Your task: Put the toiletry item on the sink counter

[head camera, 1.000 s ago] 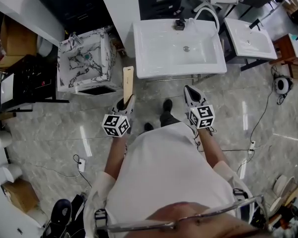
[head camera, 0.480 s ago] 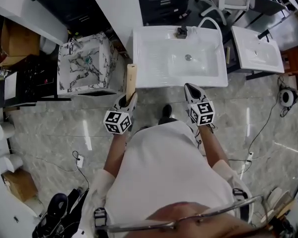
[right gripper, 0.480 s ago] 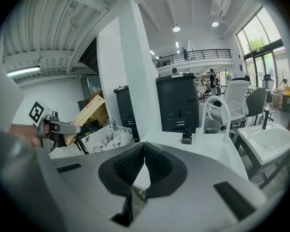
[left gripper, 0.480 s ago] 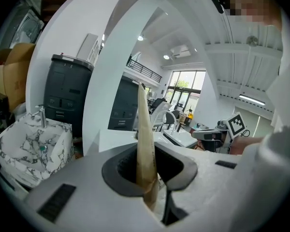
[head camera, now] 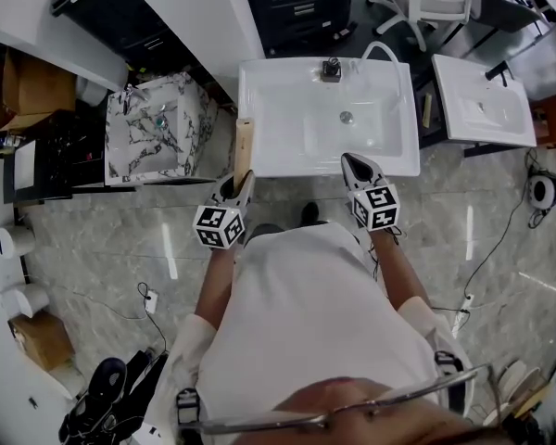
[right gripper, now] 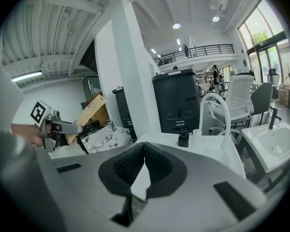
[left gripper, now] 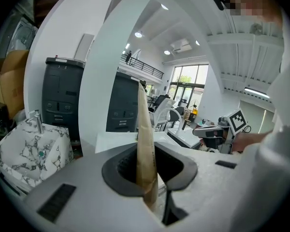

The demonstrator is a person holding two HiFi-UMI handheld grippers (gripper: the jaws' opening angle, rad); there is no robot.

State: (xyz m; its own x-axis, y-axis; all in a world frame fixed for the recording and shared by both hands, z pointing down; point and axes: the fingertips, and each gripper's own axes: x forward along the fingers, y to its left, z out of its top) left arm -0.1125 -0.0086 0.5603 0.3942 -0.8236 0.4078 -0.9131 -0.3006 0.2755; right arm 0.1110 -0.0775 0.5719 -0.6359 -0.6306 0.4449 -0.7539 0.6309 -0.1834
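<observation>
The toiletry item [head camera: 244, 148] is a long, flat tan piece, and my left gripper [head camera: 237, 187] is shut on its near end. Its far end stands over the front left corner of the white sink counter [head camera: 269, 100]. In the left gripper view the tan item [left gripper: 144, 129] stands on edge between the pads of my left gripper [left gripper: 146, 170]. My right gripper [head camera: 353, 163] is shut with nothing in it, its tip over the counter's front rim. The right gripper view shows my right gripper [right gripper: 144, 152] with its pads touching, and the white counter [right gripper: 208, 146] beyond it.
A black faucet [head camera: 331, 68] and a white curved hose [head camera: 386, 50] stand at the back of the sink. A marble-patterned sink [head camera: 157, 142] stands to the left, a second white sink [head camera: 482, 109] to the right. Dark cabinets and office chairs are behind; cables lie on the floor.
The person has stepped closer to the white sink. Both grippers have moved forward with it; the tan item's tip has gone from short of the sink to over its front left corner.
</observation>
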